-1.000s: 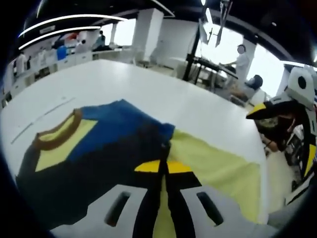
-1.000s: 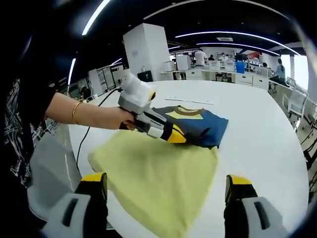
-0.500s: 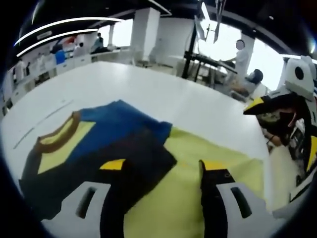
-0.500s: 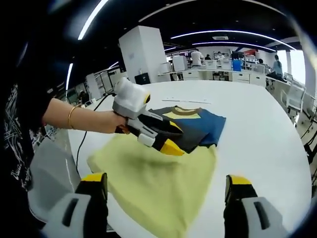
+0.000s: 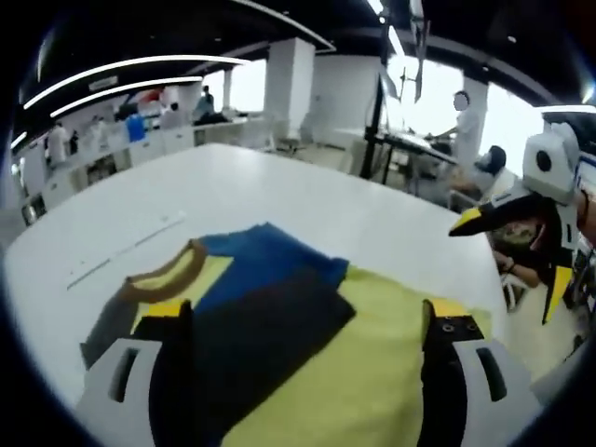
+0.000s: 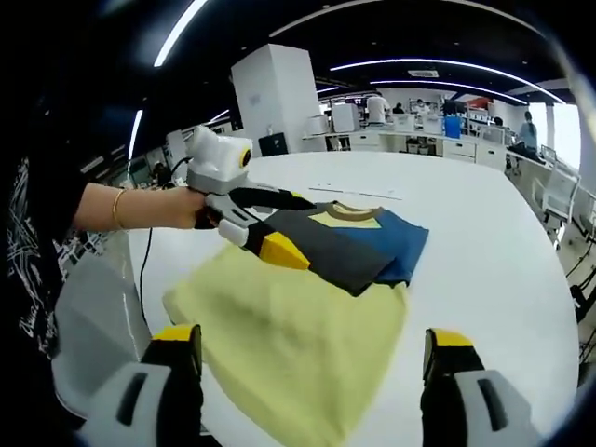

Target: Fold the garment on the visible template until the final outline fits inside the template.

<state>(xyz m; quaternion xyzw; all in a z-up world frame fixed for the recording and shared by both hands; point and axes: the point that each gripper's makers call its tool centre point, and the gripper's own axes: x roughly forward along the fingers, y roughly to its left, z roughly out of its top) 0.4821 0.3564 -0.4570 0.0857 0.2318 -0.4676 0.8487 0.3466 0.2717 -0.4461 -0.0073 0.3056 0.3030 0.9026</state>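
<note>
Left claw (image 6: pixel 279 228) hangs above the garment (image 6: pixel 349 244), jaws spread apart, gripping nothing; a hand (image 6: pixel 177 207) wearing a bracelet holds it. Right claw (image 6: pixel 312 358) likewise has its jaws wide apart and empty, over the near edge of the yellow template (image 6: pixel 289 345).

Garment lies folded on the white bench (image 6: pixel 494 270), overlapping the template's far edge: blue cloth, a dark charcoal panel on top, brown ribbed collar with yellow lining. Template is a soft, matte, roughly rectangular sheet with slight rumples. In left gripper view, the jaws cut off the garment's (image 5: pixel 251 312) near edge and the template's (image 5: pixel 363 372) lower corners. Distant background figures are too blurred to make out.
</note>
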